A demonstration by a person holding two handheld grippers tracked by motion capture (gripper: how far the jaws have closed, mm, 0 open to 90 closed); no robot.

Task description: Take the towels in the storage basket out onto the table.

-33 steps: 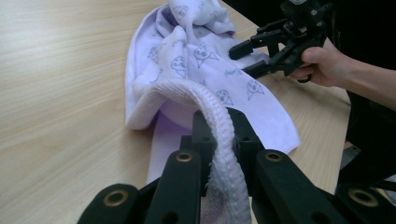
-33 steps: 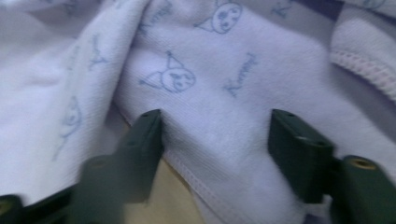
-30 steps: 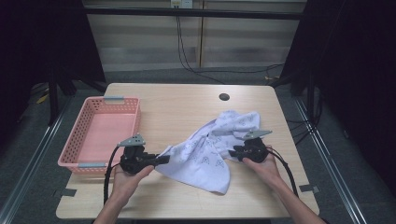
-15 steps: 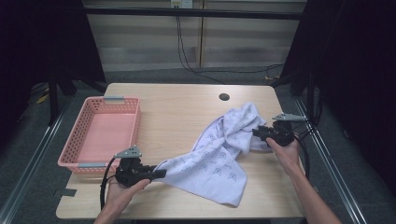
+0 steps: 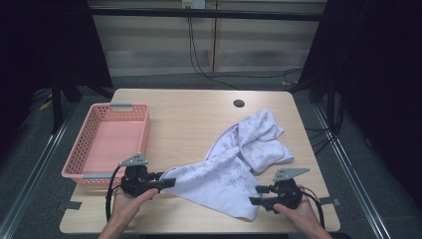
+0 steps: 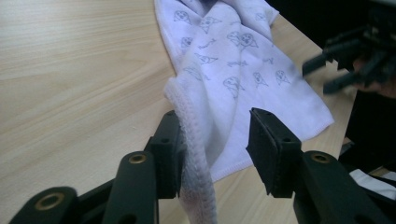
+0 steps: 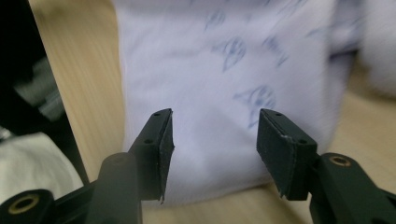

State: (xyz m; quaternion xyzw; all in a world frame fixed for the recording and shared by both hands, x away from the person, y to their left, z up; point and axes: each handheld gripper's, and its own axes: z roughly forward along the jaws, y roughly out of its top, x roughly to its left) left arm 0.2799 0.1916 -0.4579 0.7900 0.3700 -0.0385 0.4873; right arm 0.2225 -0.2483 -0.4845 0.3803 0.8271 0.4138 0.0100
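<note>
Near the front edge of the tabletop (image 5: 199,107), toward its left corner, the left hand-held gripper (image 5: 166,180) is lying level in the person's hand, pointing at a hemmed corner of the white printed cloth (image 5: 234,164). Its jaws have just been opening and are now standing apart; in the left gripper view the rolled hem (image 6: 194,140) is resting against one pad while the other pad is standing clear, so nothing is being pinched. This looks like a corner being let go after a pull to spread the cloth flat.

Toward the front right corner, the right hand-held gripper (image 5: 256,195) is also pointing inward at the cloth's near edge. Its jaws have likewise been opening and are standing apart, with the cloth's edge (image 7: 215,154) lying beyond and between them, untouched, probably lined up for a fresh grasp.

Between the two, the cloth is stretching diagonally across the tabletop's right half, flattened at the front and bunching into folds toward the right edge. A pink basket (image 5: 134,107) is sitting along the left edge, well apart from the cloth, likely waiting to receive it.
</note>
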